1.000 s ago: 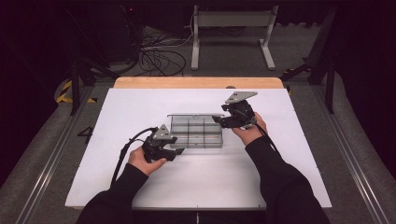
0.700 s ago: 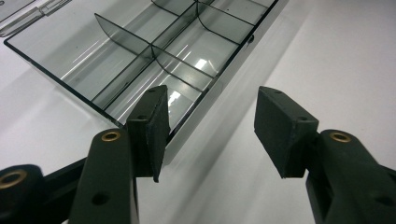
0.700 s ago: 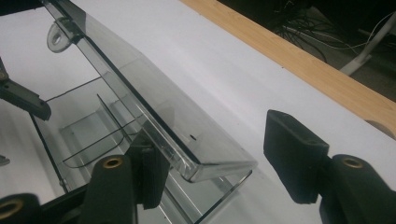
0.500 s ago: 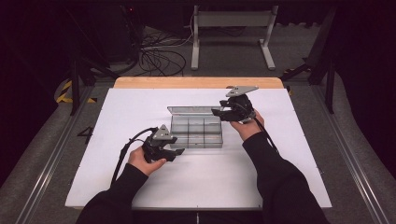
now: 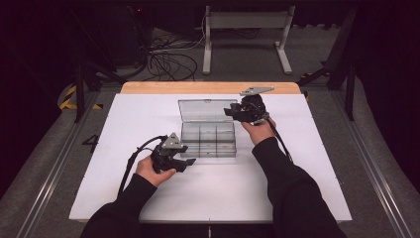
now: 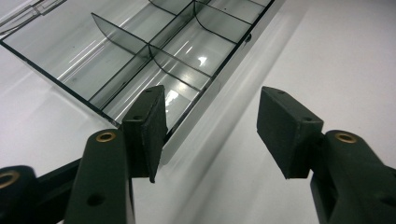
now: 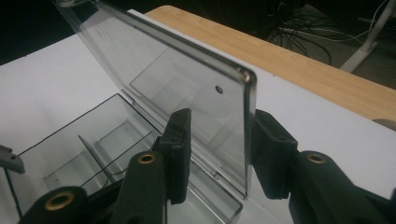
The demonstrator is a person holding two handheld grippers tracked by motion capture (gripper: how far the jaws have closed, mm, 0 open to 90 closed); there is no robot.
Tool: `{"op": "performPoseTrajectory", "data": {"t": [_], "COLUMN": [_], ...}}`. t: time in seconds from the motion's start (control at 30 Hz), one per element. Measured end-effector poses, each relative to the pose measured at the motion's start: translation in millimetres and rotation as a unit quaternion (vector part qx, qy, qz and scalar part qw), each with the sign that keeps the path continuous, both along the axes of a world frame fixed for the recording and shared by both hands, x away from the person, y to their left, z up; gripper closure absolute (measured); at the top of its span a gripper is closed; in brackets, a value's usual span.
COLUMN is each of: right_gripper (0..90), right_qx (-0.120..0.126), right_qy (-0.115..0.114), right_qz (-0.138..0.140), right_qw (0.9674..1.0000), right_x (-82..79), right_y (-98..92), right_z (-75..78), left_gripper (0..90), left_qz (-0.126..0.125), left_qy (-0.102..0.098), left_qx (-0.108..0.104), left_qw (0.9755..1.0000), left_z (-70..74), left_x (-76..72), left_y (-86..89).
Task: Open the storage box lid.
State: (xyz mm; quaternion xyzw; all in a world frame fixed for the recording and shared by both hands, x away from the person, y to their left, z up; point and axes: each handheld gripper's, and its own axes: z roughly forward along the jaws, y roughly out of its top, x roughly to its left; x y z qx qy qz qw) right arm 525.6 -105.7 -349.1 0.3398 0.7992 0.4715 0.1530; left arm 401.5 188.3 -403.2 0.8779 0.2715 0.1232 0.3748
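Observation:
A clear plastic compartment box [image 5: 208,144] lies mid-table with its lid [image 5: 205,110] swung up at the back. My right gripper [image 5: 233,113] is at the lid's right edge. In the right gripper view the lid [image 7: 187,79] stands between the jaws of the right gripper [image 7: 219,154], which have just been closing; a gap still shows between the near pad [image 7: 180,154] and the lid. My left gripper [image 5: 190,161] is open at the box's front left corner. One of its pads [image 6: 152,130] sits against the box [image 6: 140,42], with bare table between the jaws [image 6: 210,135].
The box rests on a white board [image 5: 297,163] with a wooden strip [image 5: 148,88] along its far edge. Beyond the table, cables [image 5: 168,59] lie on the floor beside a metal stand [image 5: 245,29]. The box compartments hold nothing.
The lid has swung up to stand steeper at the back of the box. My right gripper has shifted a little toward the far side with it. The left hand has stayed put.

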Motion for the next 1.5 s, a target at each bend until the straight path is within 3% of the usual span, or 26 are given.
{"op": "performPoseTrajectory", "data": {"t": [0.23,0.83,1.5], "right_gripper": [61.0,43.0,33.8], "right_qx": [0.003,0.014,0.01], "right_qy": [0.004,0.02,0.041], "right_qz": [-0.01,-0.022,-0.037], "right_qw": [0.9999,0.9995,0.9984], "right_x": [6.4,25.4,40.9], "right_y": [0.8,6.4,11.0], "right_z": [-3.0,-16.4,-36.3], "left_gripper": [42.8,45.5,43.8], "left_qz": [-0.001,-0.003,-0.007], "left_qy": [0.001,0.002,0.002], "left_qx": [0.003,0.003,0.006], "left_qw": [1.0,1.0,1.0], "left_z": [0.4,0.2,0.9], "left_x": [-0.8,0.3,-0.6], "left_y": [0.0,2.4,2.2]}}
